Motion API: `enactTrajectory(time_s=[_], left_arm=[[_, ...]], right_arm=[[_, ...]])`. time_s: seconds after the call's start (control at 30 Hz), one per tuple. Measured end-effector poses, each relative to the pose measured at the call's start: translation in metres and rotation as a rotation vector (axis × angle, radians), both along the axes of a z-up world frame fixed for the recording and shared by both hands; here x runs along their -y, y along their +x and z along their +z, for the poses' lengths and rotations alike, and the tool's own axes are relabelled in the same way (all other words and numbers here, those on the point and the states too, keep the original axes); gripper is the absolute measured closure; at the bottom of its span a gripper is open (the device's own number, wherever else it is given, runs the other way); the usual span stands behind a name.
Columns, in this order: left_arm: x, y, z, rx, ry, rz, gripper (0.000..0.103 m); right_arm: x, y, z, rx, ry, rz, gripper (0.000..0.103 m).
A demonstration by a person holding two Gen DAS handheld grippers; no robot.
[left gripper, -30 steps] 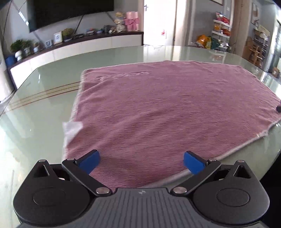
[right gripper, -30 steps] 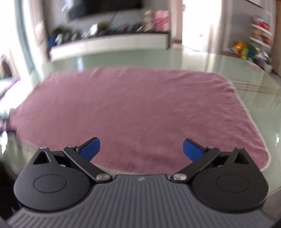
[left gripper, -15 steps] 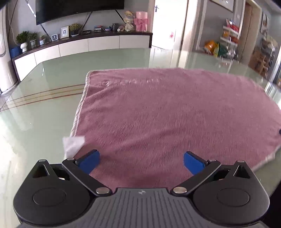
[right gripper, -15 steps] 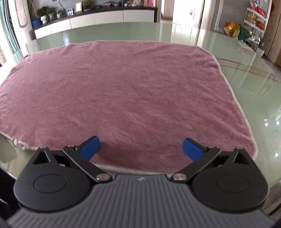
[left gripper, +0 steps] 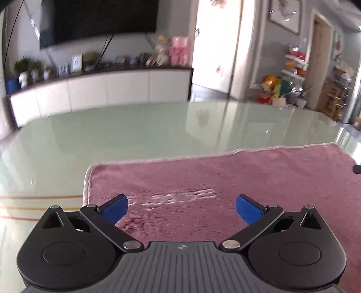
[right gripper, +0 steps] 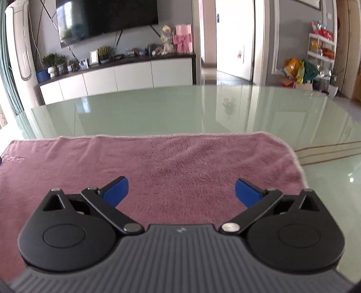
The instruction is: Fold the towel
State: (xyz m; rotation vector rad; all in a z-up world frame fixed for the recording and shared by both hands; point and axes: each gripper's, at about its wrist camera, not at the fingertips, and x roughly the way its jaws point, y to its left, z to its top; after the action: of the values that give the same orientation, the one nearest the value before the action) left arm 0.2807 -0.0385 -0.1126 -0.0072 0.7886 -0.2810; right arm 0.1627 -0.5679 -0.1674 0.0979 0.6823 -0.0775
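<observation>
Where the glass table (right gripper: 158, 112) runs toward a white cabinet (right gripper: 117, 76) under a dark television (right gripper: 106, 18), a pink towel (right gripper: 169, 166) lies flat on its near half. Bare glass lies beyond the towel's far edge. The left gripper (left gripper: 181, 208) and right gripper (right gripper: 181, 189) hover above it, jaws spread wide, holding nothing.

The left tool (left gripper: 181, 208) has its jaws spread wide, the two blue pads (left gripper: 115, 209) far apart with nothing between them. Its black linkage arms angle outward from the grey ribbed body, and the view along it is level and slightly blurred. The right tool (right gripper: 181, 191) is in the same pose: jaws wide apart, blue pads (right gripper: 247, 193) gripping nothing, linkage arms splayed symmetrically. Both point forward, tilted slightly downward.
</observation>
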Motion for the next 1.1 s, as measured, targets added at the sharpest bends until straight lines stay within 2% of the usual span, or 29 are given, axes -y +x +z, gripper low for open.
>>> enactTrajectory(time_s=[0.07,0.1,0.23,0.37,0.43,0.53,0.67,0.77,0.83,0.9,0.97,1.0,1.07,1.1], left_arm=[[-0.009,-0.002,-0.004,0.038,0.008,-0.023,0.001],[-0.014,-0.004,-0.006,0.048,0.036,-0.036,0.001],[-0.035,-0.005,-0.007,0.063,0.045,-0.048,0.001],[-0.054,0.0,-0.001,0.023,0.036,0.063,0.002],[-0.059,-0.005,0.012,0.043,-0.037,0.082,0.002],[-0.039,-0.012,0.028,0.124,-0.05,-0.001,0.001],[0.003,0.002,0.021,0.115,-0.045,-0.09,0.001],[0.018,0.019,0.004,0.047,-0.039,-0.047,0.001],[0.019,0.017,-0.002,0.075,0.01,-0.031,0.0],[0.018,0.012,-0.005,0.098,0.093,-0.044,0.0],[0.01,0.011,-0.005,0.098,0.088,-0.049,0.0],[0.006,0.011,-0.002,0.089,0.096,-0.032,0.0],[0.0,0.015,0.006,0.058,0.087,0.024,0.001],[-0.003,0.014,0.011,0.06,0.043,0.045,0.001]], right_arm=[[0.009,0.003,-0.004,-0.033,-0.003,0.003,0.0],[0.016,0.003,-0.007,-0.055,-0.008,0.001,0.0],[0.041,-0.005,-0.011,-0.051,-0.047,0.035,0.0],[0.066,-0.013,-0.013,-0.04,-0.066,-0.053,0.0],[0.076,-0.03,-0.005,0.043,-0.045,-0.072,0.0],[0.075,-0.028,-0.002,0.091,0.014,-0.04,0.0],[0.062,-0.005,-0.007,0.072,0.053,0.024,0.0],[0.059,0.013,-0.013,0.018,0.036,0.032,0.0],[0.072,0.014,-0.011,0.007,0.021,0.008,0.0],[0.084,0.013,-0.012,-0.013,-0.019,-0.056,0.0],[0.1,0.013,-0.011,-0.033,-0.057,-0.144,0.0],[0.105,0.011,-0.007,-0.01,-0.033,-0.153,0.0],[0.109,0.007,0.001,0.044,0.02,-0.139,0.0],[0.102,0.011,0.005,0.056,0.046,-0.083,0.0]])
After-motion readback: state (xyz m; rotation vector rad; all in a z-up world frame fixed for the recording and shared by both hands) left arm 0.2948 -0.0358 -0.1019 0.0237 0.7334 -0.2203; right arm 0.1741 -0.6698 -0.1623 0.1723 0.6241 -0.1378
